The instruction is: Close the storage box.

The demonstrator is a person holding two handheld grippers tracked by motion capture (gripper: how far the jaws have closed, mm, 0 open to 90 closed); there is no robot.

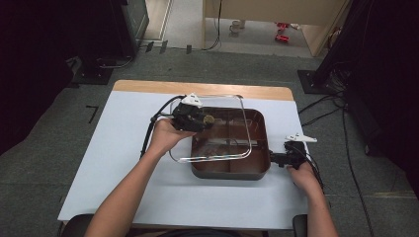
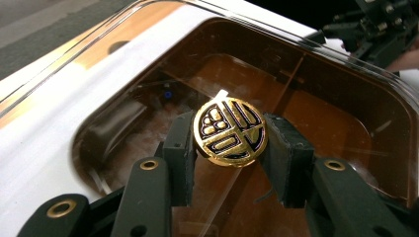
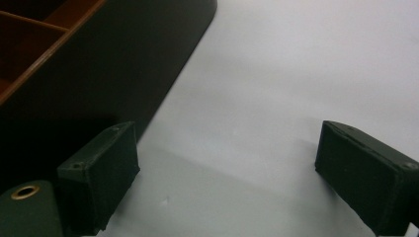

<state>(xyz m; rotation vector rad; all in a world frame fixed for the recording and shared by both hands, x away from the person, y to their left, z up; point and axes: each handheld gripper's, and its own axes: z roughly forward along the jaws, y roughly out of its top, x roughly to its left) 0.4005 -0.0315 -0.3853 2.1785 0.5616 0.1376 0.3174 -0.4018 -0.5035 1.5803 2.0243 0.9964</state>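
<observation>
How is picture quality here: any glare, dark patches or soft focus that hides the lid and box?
High view: dim and soft, corners nearly black, clear lid shows mainly by its rim. Left gripper view: sharp on the gold knob clamped in the left gripper, glare streaks along the lid edge. Right gripper view: right gripper open, box wall in deep shadow.

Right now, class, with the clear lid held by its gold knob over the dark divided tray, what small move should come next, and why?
Probably slide the square clear plastic lid rightward: the left gripper clamps its round gold knob, yet the lid overhangs the dark divided tray's left edge, not squared.
</observation>
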